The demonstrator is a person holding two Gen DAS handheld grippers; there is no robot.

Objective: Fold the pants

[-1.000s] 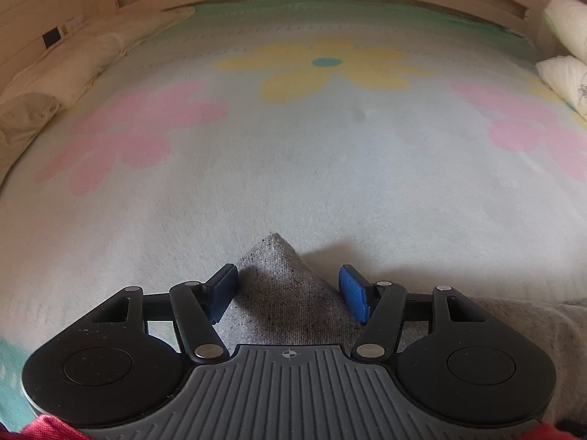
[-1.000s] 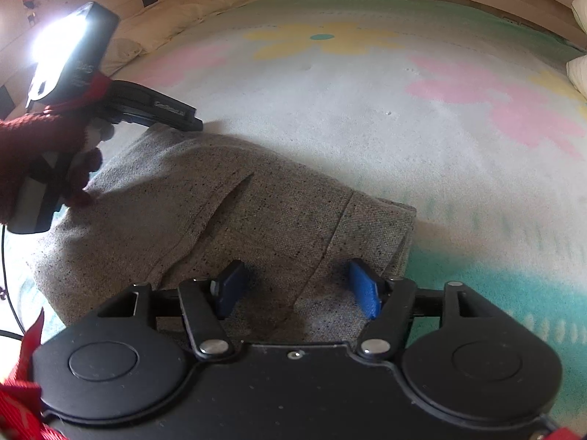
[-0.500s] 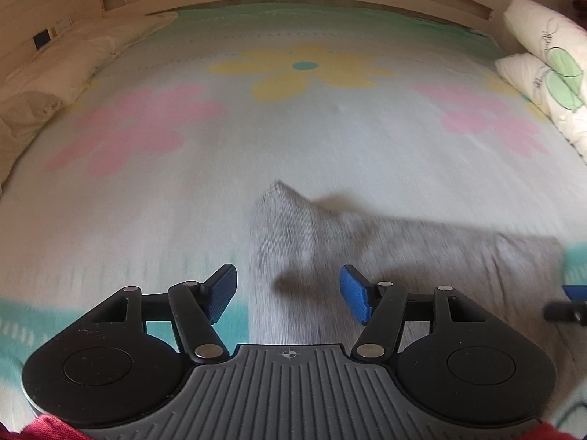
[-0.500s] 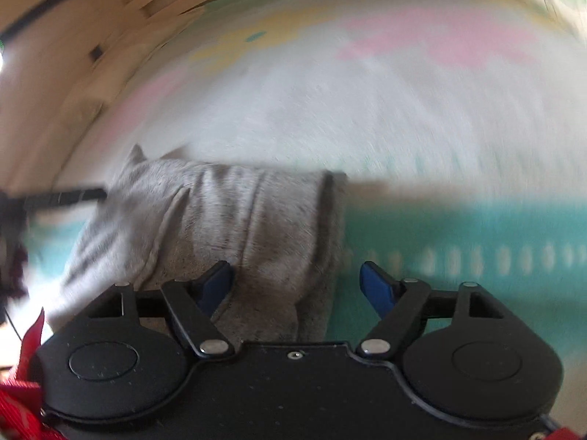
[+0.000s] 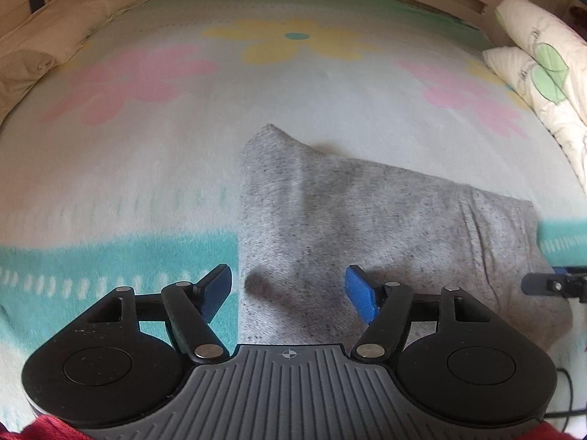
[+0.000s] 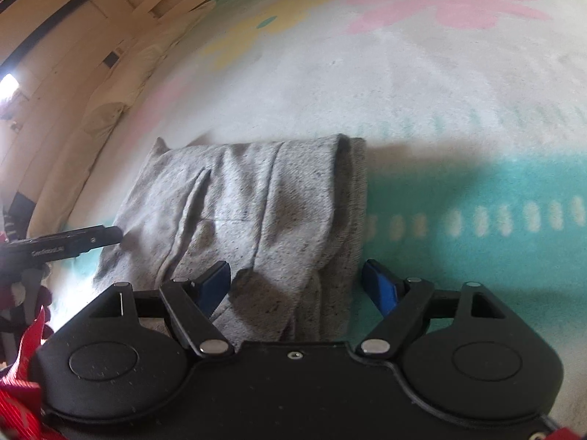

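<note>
Jaws spread wide on left gripper (image 5: 290, 289) and right gripper (image 6: 299, 286), both empty above folded grey pants (image 5: 367, 220); flowered blanket (image 5: 146, 146) beneath

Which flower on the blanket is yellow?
The middle flower at the far end of the blanket; it has a teal centre. The flowers on either side are pink.

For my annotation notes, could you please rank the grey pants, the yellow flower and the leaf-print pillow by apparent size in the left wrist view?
1. grey pants, clearly largest, though nearest the camera.
2. yellow flower and leaf-print pillow look alike; the pillow runs off the frame edge, so I will not rank them.
</note>
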